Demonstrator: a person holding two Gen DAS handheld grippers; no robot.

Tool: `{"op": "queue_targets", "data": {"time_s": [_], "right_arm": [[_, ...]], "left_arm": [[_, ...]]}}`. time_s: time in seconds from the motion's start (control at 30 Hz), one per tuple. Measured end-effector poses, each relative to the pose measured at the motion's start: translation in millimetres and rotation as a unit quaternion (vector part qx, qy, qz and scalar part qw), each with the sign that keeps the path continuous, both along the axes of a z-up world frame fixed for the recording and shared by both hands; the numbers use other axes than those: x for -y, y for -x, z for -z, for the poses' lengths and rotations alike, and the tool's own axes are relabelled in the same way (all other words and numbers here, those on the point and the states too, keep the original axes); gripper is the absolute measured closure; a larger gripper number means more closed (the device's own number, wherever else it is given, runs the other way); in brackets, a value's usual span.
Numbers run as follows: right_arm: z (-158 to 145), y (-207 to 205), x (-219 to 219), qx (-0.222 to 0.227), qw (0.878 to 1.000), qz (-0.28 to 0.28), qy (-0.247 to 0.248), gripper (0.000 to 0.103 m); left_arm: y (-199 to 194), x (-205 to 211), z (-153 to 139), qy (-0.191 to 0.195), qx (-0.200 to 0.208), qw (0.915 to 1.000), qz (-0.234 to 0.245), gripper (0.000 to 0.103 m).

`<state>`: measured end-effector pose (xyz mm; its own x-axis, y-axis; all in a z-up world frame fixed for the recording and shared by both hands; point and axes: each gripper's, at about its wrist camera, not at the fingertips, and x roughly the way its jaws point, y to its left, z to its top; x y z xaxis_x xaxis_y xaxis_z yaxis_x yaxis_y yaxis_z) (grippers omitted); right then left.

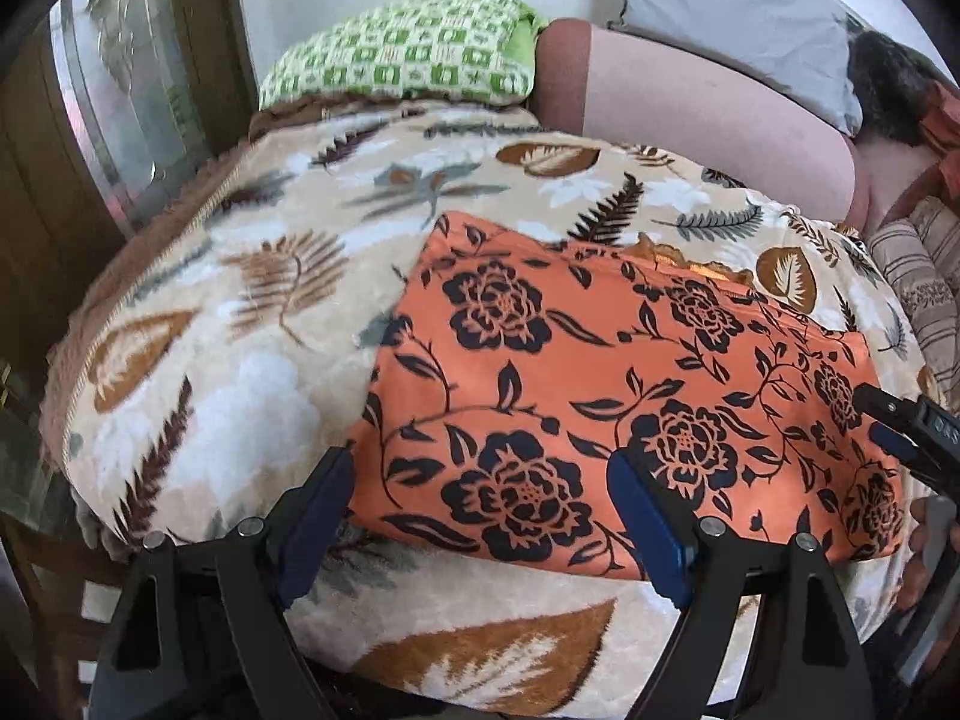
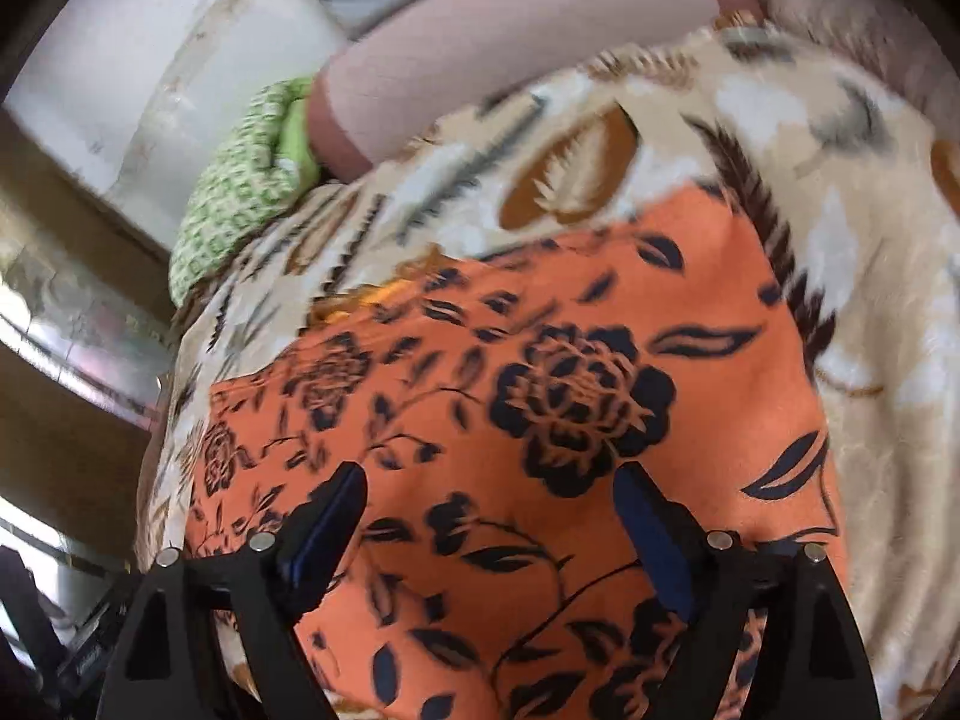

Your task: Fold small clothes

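The left claw [image 1: 480,498] is standing wide with nothing pinched, its two blue-padded fingers [image 1: 645,516] hovering over the near left corner of the orange garment [image 1: 600,372]. The right claw [image 2: 486,516] is gaping wide too and gripping nothing, with the orange cloth lying flat beneath it; its view is smearing with blur. One garment, orange with dark roses, is lying folded on the leaf-print blanket [image 1: 252,300] that is covering the bed. A hand [image 1: 927,546] is showing at the right edge of the left view, mostly cut off. Farther back, one green checked pillow [image 1: 408,54], one pink bolster [image 1: 690,102] and one grey pillow [image 1: 738,18] are lying against the wall. A dark and reddish heap at the far right is too cut off to identify.
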<state>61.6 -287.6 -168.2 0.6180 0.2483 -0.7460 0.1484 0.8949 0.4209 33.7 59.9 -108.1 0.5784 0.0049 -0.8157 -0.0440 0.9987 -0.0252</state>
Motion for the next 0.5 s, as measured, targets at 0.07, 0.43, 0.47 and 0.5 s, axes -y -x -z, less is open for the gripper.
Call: {"op": "queue_targets", "data": {"time_s": [0.07,0.43,0.47,0.5], "right_arm": [[-11.7,7.7,-8.1,0.012,1.0,-0.004,0.028,0.017],[-42.9,42.5,-23.7,0.032,0.993,-0.011,0.115,0.017],[-43.6,44.0,-23.5,0.032,0.993,-0.01,0.117,0.017],[-44.7,46.4,-23.4,0.032,0.992,-0.009,0.118,0.017]], "left_arm": [[2.0,-0.4,-0.5,0.0,0.002,1.0,-0.005,0.017],[12.9,1.8,-12.6,-0.005,0.015,0.9999,0.0,0.017],[14.1,2.2,-13.5,-0.005,0.017,0.9998,0.001,0.017],[14.9,2.3,-14.2,-0.005,0.017,0.9998,0.002,0.017]]}}
